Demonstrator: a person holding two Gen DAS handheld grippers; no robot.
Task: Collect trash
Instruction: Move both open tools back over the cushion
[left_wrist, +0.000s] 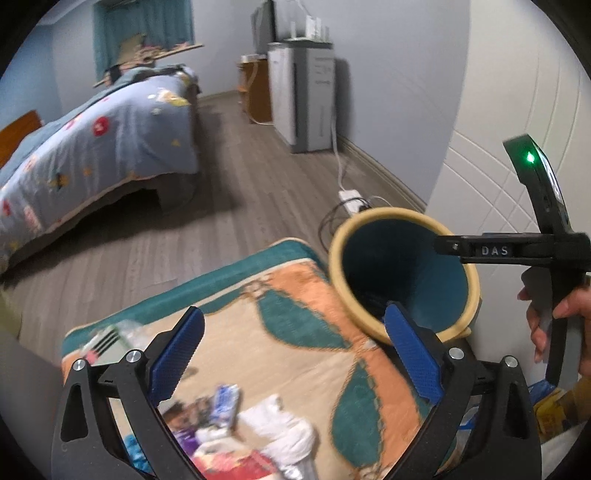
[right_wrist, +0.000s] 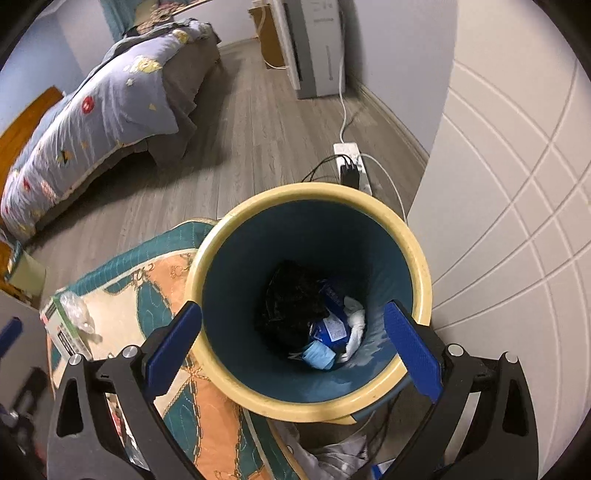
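So the trash bin (right_wrist: 308, 306), teal inside with a cream rim, sits at the lower middle of the right wrist view, partly on the corner of a teal and orange patterned rug (right_wrist: 162, 280) and right beside the white panelled wall. The right hand-held gripper (right_wrist: 293, 345) hangs over its mouth with the blue pads spread wide and nothing between them. Down in the bin there's a black bag (right_wrist: 291, 310), a blue wrapper (right_wrist: 330, 325), a light blue face mask (right_wrist: 317, 356) and some white tissue (right_wrist: 354, 328).

In the left wrist view the left hand-held gripper (left_wrist: 293, 354) is also spread wide and holding nothing, sitting above the rug (left_wrist: 295, 332) at the bottom of the frame. Under it, at the bottom middle, is a blurry pile of trash (left_wrist: 236, 428): crumpled white tissue, a blue and white wrapper, something red. The bin (left_wrist: 402, 273) shows at centre right there, and the other gripper's black body (left_wrist: 517, 249) reaches over its rim from the right edge, held in a hand (left_wrist: 565, 317).

A box with a clear plastic bag on it (right_wrist: 70, 321) lies at the rug's left edge. Upper left of both views is a bed with a blue quilt (right_wrist: 99, 110), and a white power strip (right_wrist: 349, 162) lies on the wood floor behind the bin.
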